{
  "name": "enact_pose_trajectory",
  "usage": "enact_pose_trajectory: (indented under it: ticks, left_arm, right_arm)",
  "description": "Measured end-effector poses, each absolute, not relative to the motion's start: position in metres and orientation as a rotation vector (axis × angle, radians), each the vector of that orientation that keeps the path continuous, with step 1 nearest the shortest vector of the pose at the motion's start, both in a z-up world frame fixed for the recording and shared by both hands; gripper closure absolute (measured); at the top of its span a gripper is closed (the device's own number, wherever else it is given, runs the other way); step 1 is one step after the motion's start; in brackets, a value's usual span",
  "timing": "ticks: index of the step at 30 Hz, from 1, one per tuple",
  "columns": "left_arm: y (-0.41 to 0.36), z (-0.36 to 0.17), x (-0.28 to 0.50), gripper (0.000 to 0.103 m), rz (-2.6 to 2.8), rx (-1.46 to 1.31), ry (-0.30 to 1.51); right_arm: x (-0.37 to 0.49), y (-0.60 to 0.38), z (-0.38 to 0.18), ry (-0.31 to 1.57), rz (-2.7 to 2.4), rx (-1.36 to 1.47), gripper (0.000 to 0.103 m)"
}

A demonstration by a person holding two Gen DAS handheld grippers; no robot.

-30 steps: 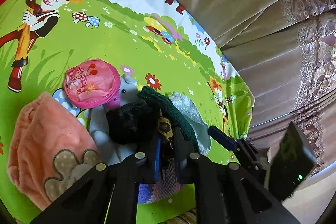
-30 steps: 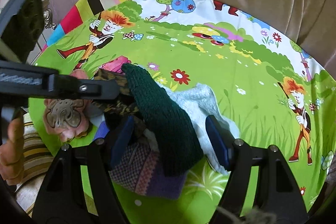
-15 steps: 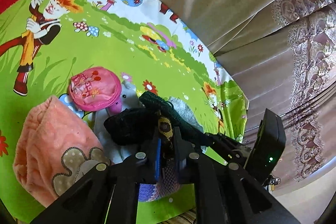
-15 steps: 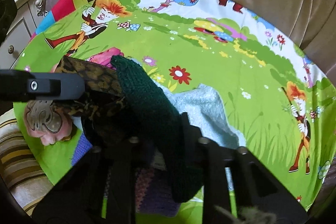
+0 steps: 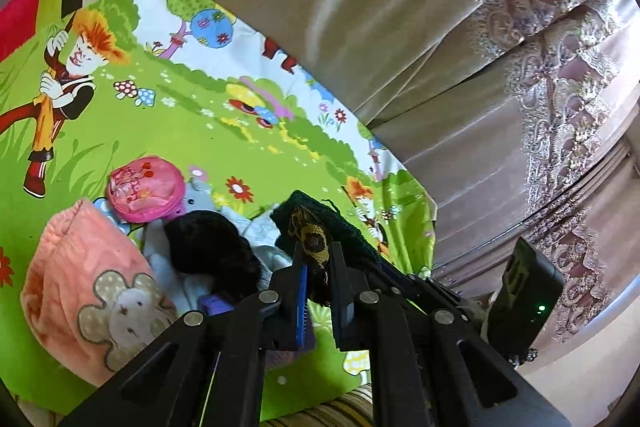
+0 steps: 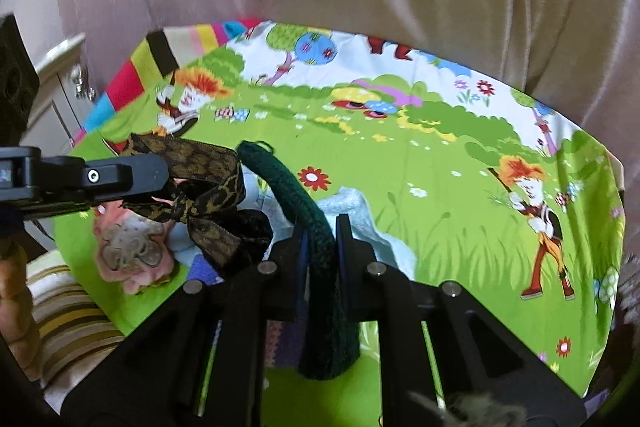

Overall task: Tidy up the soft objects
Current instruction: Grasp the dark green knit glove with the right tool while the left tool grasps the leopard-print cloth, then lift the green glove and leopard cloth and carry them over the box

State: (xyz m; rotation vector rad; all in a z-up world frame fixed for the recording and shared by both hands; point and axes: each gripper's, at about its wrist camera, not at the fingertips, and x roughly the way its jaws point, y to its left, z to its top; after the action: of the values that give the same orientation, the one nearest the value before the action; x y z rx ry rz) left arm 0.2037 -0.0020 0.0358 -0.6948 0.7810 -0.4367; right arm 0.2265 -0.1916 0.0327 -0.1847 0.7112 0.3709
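Note:
My left gripper [image 5: 318, 263] is shut on a brown-and-gold patterned scarf [image 5: 310, 239]; in the right wrist view the left gripper [image 6: 160, 173] comes in from the left, pulling the scarf [image 6: 200, 163] taut. My right gripper [image 6: 320, 233] is shut on a dark green knitted piece [image 6: 288, 183], lifted above the pile; it also shows in the left wrist view [image 5: 340, 223]. Below lie a black fuzzy item [image 5: 208, 247], a pale grey-blue towel [image 6: 360, 215], a pink pouch [image 5: 144, 189] and a peach towel with a flower patch [image 5: 84, 291].
Everything lies on a bright green cartoon-print sheet [image 6: 440, 187]. Beige curtains [image 5: 360, 7] hang behind it. A striped cushion [image 6: 68, 315] sits at the near left edge. A white cabinet [image 6: 60, 83] stands at the far left. A purple knitted piece [image 6: 280, 339] lies under my right gripper.
My right gripper has shut on the dark green knitted piece and lifted it. My left gripper has raised the scarf, which now stretches away from the pile.

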Motion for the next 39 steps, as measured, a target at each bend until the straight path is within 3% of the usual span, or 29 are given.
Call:
enact_pose_trajectory:
  ticks: [14,16,18,20,26,28,30,39]
  left_arm:
    - [-0.021,0.052,0.166,0.093,-0.451,-0.706,0.740]
    - [-0.020,0.051,0.161,0.093,-0.445,-0.707,0.738]
    - [-0.019,0.049,0.159,0.093,-0.441,-0.709,0.743]
    - [-0.018,0.047,0.157,0.093,-0.435,-0.708,0.746]
    - [-0.014,0.038,0.158,0.093,-0.421,-0.718,0.759]
    - [-0.015,0.035,0.159,0.093,-0.422,-0.715,0.767]
    - [-0.016,0.035,0.160,0.093,-0.422,-0.711,0.771]
    - [-0.031,0.043,0.155,0.093,-0.433,-0.683,0.772]
  right_arm:
    - [0.182,-0.230,0.043,0.720,0.359,-0.109,0.087]
    - [0.185,-0.227,0.033,0.749,0.351,-0.127,0.075]
    - [0.189,-0.224,0.024,0.770,0.366,-0.118,0.040]
    - [0.201,-0.217,0.010,0.810,0.389,-0.110,0.037]
    - [0.238,-0.218,-0.025,0.920,0.362,-0.081,0.037]
    - [0.247,-0.222,-0.032,0.950,0.365,-0.051,0.041]
    - [0.250,-0.222,-0.037,0.986,0.360,-0.041,0.078]
    - [0.211,-0.250,-0.008,0.884,0.329,-0.002,0.080]
